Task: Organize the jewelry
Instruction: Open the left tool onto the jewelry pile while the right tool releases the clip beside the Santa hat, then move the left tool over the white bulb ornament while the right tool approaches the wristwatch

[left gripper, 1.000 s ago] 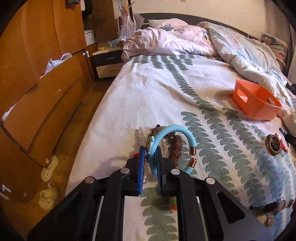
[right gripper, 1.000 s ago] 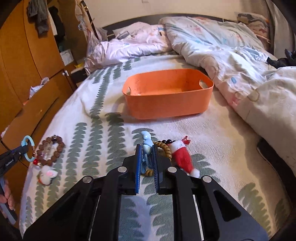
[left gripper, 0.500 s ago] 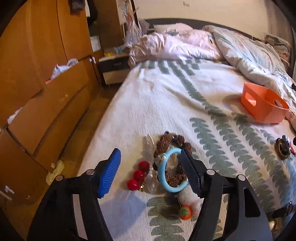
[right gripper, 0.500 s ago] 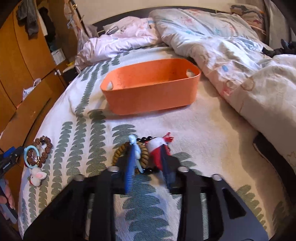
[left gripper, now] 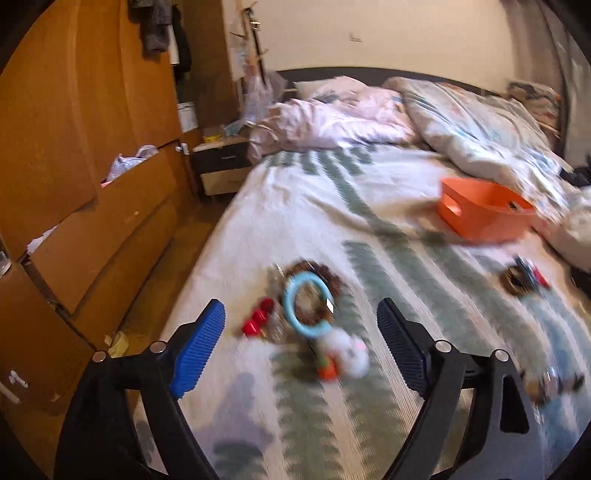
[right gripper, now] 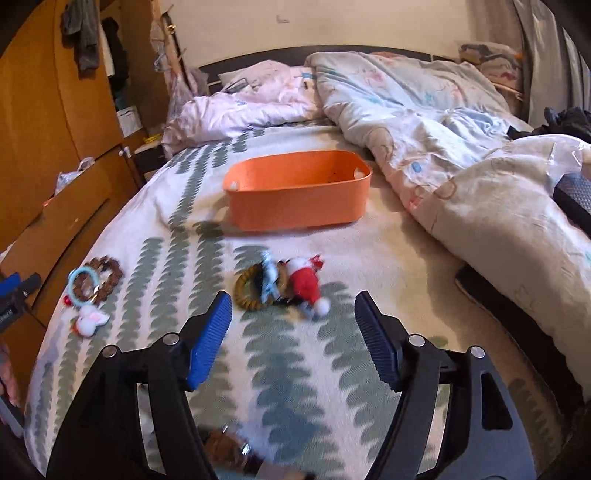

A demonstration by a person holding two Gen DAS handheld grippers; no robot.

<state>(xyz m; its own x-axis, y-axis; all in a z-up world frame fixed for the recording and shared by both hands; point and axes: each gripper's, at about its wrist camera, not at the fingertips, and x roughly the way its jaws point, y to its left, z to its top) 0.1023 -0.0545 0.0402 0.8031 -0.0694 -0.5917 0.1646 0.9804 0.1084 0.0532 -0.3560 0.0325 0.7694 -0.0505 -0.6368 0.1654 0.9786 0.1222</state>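
Setting: bedroom in a lived-in home. A bed [right gripper: 332, 387] fills most of both views, covered by a white spread with rows of green leaf print; dark headboard [left gripper: 332, 72] against a plain pale wall. Rumpled duvet [right gripper: 424, 122] and pink-white bedding [left gripper: 332, 118] heaped at the head end, unmade. Small nightstand [left gripper: 221, 166] with a dark drawer stands beside the bed. Wooden wardrobe [left gripper: 74, 129] runs along the left wall, its lower drawers pulled partly out with plastic bags inside. Clothes [right gripper: 85, 33] hang over the wardrobe top. An orange plastic bin [right gripper: 299, 195] sits on the spread. Floor is wood-toned.
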